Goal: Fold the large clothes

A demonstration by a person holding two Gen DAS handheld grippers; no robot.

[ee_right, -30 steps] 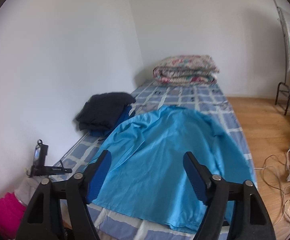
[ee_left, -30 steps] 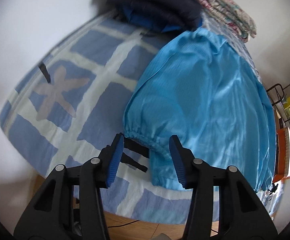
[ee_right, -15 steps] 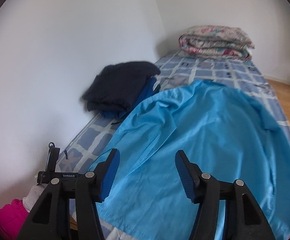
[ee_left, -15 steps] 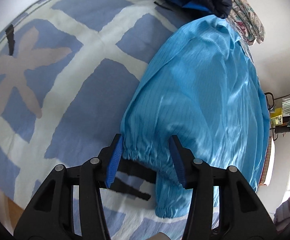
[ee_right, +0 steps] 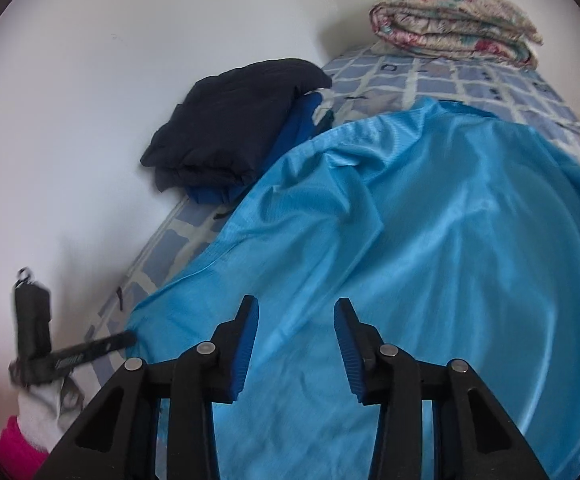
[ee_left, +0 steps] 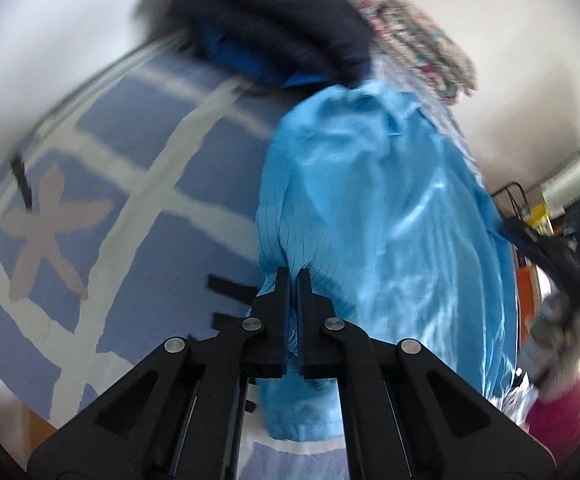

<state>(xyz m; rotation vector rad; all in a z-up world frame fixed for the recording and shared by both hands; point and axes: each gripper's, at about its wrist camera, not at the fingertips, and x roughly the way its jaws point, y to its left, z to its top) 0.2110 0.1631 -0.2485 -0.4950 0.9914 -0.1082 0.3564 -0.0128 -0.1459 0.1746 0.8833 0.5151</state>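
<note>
On bed | left hand-held gripper (ee_left: 293, 280) pinching blue garment (ee_left: 374, 208), cuff hidden | right hand-held gripper (ee_right: 296, 320) spread, closing

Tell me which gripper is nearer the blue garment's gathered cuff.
Left. The left gripper is shut on the blue garment right at its cuff. The right gripper hangs open over the garment's body, clear of the cuff, its jaws just closing.

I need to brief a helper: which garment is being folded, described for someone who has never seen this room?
On the blue-and-white checked bed, past the dark folded pile, lies the shiny light-blue jacket, the only garment spread flat.
</note>
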